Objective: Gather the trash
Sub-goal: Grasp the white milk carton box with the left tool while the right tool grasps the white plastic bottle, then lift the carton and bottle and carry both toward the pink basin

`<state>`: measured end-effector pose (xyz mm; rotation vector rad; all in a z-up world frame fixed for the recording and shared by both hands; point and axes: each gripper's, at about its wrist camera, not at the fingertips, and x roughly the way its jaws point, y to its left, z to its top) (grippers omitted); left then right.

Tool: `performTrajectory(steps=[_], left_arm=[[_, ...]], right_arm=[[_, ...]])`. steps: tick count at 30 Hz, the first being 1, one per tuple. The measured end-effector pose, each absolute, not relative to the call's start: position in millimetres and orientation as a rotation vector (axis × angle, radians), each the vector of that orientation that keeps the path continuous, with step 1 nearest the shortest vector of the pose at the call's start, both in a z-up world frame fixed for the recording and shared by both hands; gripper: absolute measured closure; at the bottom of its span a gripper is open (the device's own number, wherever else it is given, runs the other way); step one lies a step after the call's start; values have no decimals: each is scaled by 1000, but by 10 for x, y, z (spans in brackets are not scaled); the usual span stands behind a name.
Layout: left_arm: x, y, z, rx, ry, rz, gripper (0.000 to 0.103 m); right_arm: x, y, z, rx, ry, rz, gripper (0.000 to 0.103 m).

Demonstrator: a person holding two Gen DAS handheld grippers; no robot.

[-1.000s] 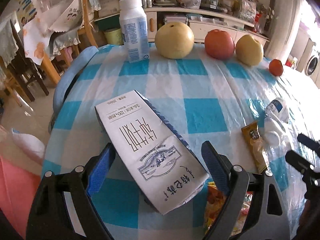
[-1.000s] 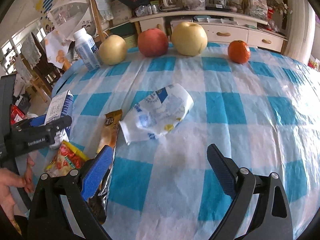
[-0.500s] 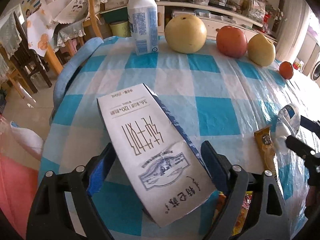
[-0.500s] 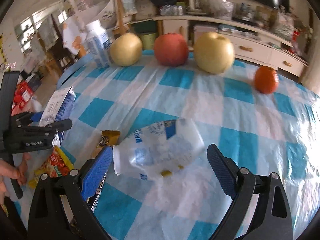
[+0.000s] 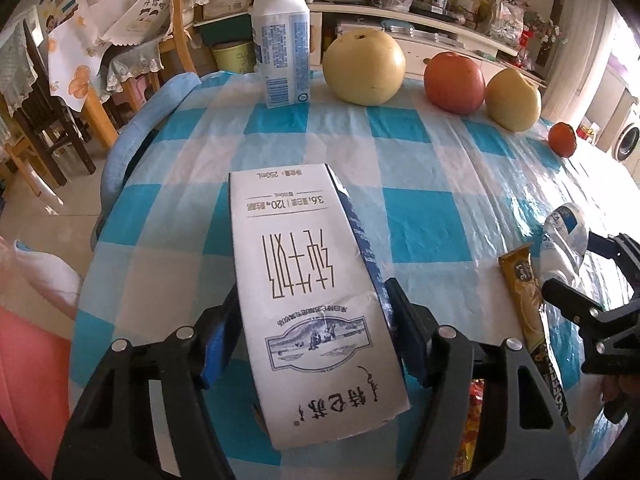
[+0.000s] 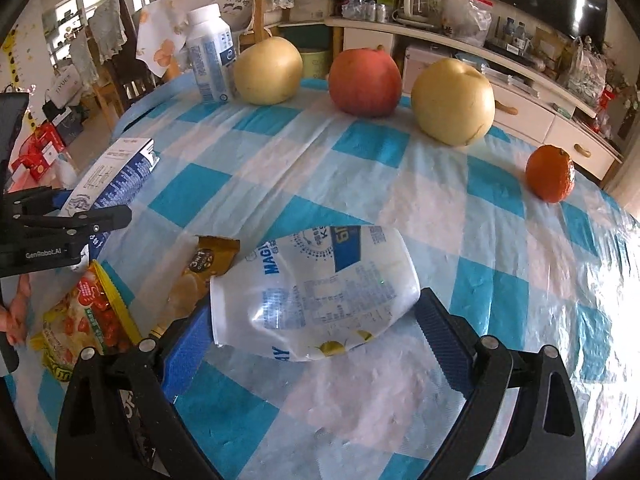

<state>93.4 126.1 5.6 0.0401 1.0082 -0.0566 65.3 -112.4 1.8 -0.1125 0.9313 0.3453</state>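
Note:
A white and blue milk carton [image 5: 304, 264] lies flat on the checked tablecloth [image 5: 420, 216]. My left gripper [image 5: 316, 288] straddles its near half; the jaws are closing and the pads meet its two long sides. A crushed white plastic bottle [image 6: 320, 280] lies on its side between the fingers of my right gripper [image 6: 312, 304], which stands open with both pads just off the bottle's ends. A brown coffee sachet [image 6: 204, 264] and a yellow and red snack wrapper [image 6: 84, 316] lie between the two grippers. In the right wrist view the left gripper [image 6: 96, 216] shows at the left edge.
An upright white bottle [image 5: 282, 40], two yellow pears [image 5: 364, 68], a red fruit [image 5: 454, 82] and an orange [image 6: 550, 174] stand along the table's far side. The table edge curves away on the left, with chairs [image 5: 44, 120] beyond it. A hand [image 6: 16, 312] holds the left gripper.
The left jaws have narrowed onto the milk carton. The right gripper has moved forward and rolled, so the crushed bottle now lies between its fingers.

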Motion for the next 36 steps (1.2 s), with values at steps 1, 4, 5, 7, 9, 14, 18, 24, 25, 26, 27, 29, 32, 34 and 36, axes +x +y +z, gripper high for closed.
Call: performTrajectory(steps=[1,4,5,7,9,14,18,24,25,26,27,29,32,34,36], left_arm=[[926,1277,62,28,1008,-62,35],[910,1309,74,6,1008,-72,36],[902,1315,78,1,1007,-74,37],[882,1329,85,-7,1006,-80,37],[868,1340,90,-13,1004,-85,38],[799,1423,116,-41,1000,-99,40],[737,1494,143,-63,993,-112,40],[636,1585,226,-84,971,-120,40],[627,1603,241,-85,967,-119,40],[605,1630,269,-85,959,-116,40],[602,1637,286,-86,954,-114,40],[561,1688,348,-87,937,-109,40],[492,1763,436,-91,911,-97,40],[452,1807,490,-76,895,-79,40],[412,1875,545,-79,882,-68,40]], right_arm=[[646,-1128,20,-111,929,344,13],[630,-1157,33,-104,917,336,13],[624,-1164,39,-101,914,332,13],[603,-1182,59,-94,904,325,13],[580,-1179,80,-93,894,317,13],[495,-1142,152,-81,868,313,13],[403,-1077,187,-91,853,313,13],[253,-998,253,-83,833,314,13],[229,-994,265,-77,832,313,13],[209,-989,274,-72,831,311,13],[179,-982,284,-70,830,307,13],[136,-970,297,-69,827,299,13],[67,-949,345,-61,819,289,13],[30,-926,384,-59,810,285,13],[-1,-885,416,-59,804,286,13]])
